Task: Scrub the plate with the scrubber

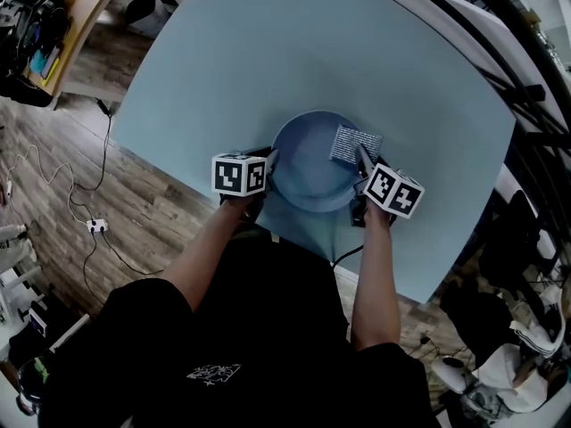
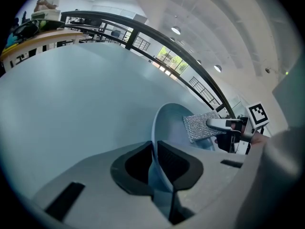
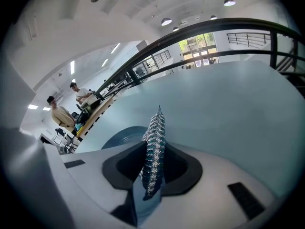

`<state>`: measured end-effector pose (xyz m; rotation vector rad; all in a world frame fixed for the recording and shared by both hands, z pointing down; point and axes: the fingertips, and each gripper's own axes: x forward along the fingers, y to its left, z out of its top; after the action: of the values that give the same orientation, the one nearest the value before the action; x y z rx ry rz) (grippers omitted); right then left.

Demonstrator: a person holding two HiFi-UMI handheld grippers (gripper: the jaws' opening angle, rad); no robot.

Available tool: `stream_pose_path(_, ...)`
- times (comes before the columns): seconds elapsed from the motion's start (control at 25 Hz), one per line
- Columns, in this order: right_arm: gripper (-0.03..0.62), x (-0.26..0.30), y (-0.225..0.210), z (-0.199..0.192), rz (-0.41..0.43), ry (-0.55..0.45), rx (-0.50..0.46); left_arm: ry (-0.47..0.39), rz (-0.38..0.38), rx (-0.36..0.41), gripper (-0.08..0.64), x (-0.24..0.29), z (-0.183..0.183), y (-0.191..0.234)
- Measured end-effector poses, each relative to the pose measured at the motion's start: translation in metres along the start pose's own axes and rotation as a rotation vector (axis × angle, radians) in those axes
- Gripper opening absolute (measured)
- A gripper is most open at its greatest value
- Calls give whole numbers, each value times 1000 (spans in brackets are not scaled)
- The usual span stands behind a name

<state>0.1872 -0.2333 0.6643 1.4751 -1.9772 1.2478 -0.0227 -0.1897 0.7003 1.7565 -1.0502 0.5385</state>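
— What sort of place is this?
— An open office or lab hall. Far beyond the right gripper (image 3: 155,151): people (image 3: 61,116) at a desk (image 3: 97,112), a black railing (image 3: 200,26), ceiling lights (image 3: 166,21). Left of the left gripper (image 1: 270,160): cables (image 1: 108,145) on wood floor (image 1: 161,212).

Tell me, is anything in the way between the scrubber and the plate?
Nothing visible. The right hand-held gripper holds the scrubber over the right side of the plate, while the left hand-held gripper grips its left rim.

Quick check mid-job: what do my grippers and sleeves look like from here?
The left gripper and right gripper are each light grey with black jaw pads and carry a white cube with black square markers. The person wears a black short-sleeved top with a small white print.
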Motion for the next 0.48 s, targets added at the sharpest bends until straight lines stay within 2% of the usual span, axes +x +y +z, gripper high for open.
stream_pose_path(0.24,91,-22,-20,-5,-62,2,-18,0,15,3,43,0,1,1)
stream_pose_path(0.48,89,-40,-31,-18,-89,24,-45,-10,3,-4,41,3,4,-1)
